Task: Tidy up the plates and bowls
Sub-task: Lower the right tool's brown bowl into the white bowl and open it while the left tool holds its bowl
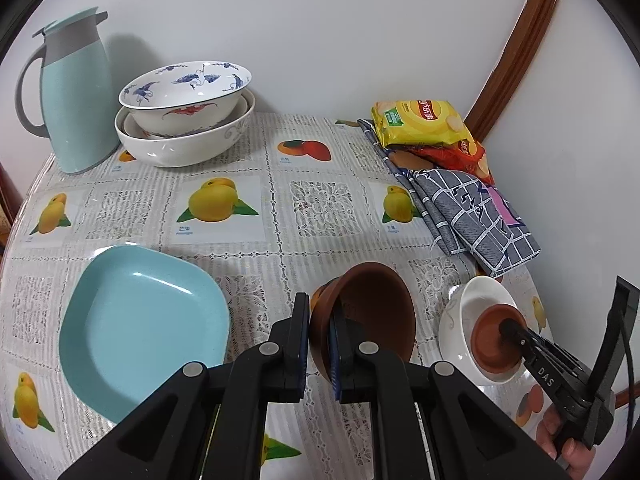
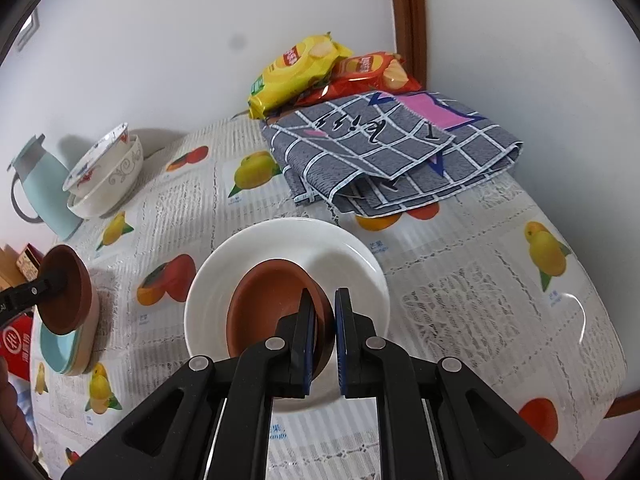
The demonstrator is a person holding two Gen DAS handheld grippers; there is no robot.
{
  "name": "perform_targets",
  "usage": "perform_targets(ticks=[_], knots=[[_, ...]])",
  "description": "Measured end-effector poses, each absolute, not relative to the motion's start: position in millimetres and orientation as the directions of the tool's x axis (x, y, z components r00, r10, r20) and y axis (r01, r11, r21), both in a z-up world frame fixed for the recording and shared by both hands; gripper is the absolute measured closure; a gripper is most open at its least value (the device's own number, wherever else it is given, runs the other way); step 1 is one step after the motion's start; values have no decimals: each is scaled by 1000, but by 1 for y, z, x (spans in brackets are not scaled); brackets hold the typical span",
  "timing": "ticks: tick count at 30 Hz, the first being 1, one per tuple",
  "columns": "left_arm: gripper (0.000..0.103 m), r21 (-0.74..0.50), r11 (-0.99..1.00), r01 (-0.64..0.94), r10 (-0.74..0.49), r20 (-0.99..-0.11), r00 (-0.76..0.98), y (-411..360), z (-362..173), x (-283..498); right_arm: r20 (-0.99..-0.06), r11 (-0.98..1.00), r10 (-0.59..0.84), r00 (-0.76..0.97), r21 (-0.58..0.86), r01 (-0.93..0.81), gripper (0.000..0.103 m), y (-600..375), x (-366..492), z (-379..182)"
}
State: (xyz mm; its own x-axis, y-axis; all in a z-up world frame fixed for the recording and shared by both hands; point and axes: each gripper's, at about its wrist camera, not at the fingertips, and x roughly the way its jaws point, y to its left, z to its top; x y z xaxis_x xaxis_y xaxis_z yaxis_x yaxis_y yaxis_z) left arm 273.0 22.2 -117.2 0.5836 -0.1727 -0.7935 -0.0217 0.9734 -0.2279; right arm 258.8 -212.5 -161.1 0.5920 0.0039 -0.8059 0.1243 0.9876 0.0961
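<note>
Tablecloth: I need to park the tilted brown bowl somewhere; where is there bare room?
Bare cloth runs down the middle, bordered by the stacked white bowls, folded grey checked cloth, square blue plate and white dish. The far right corner is crowded with snack bags.

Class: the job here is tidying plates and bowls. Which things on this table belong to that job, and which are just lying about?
Job:
small brown bowl in left gripper
small brown bowl in right gripper
white ceramic bowl
light blue square plate
stacked patterned bowls

Lying about:
pale blue jug
crisp packets
checked grey cloth
</note>
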Motion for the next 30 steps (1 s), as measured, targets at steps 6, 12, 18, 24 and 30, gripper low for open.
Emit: perform_targets(ticks=[6, 12, 18, 24, 30], knots=[[94, -227, 974, -21, -174, -799, 575, 20, -123, 279, -820, 992, -27, 571, 49, 116, 93, -209, 273, -170], [94, -227, 974, -13, -180, -803, 568, 17, -127, 283, -833, 993, -14, 553, 53, 106, 93, -208, 280, -176], [94, -231, 973, -12, -185, -805, 563, 17, -130, 284, -846, 995, -23, 533, 33, 96, 94, -205, 286, -180], [94, -239, 971, -9, -193, -805, 561, 16, -131, 284, -868, 995, -94, 488, -64, 77, 93, -197, 294, -186], [94, -246, 969, -8, -200, -806, 557, 17, -132, 285, -881, 994, -112, 459, -100, 51, 90, -192, 297, -191]])
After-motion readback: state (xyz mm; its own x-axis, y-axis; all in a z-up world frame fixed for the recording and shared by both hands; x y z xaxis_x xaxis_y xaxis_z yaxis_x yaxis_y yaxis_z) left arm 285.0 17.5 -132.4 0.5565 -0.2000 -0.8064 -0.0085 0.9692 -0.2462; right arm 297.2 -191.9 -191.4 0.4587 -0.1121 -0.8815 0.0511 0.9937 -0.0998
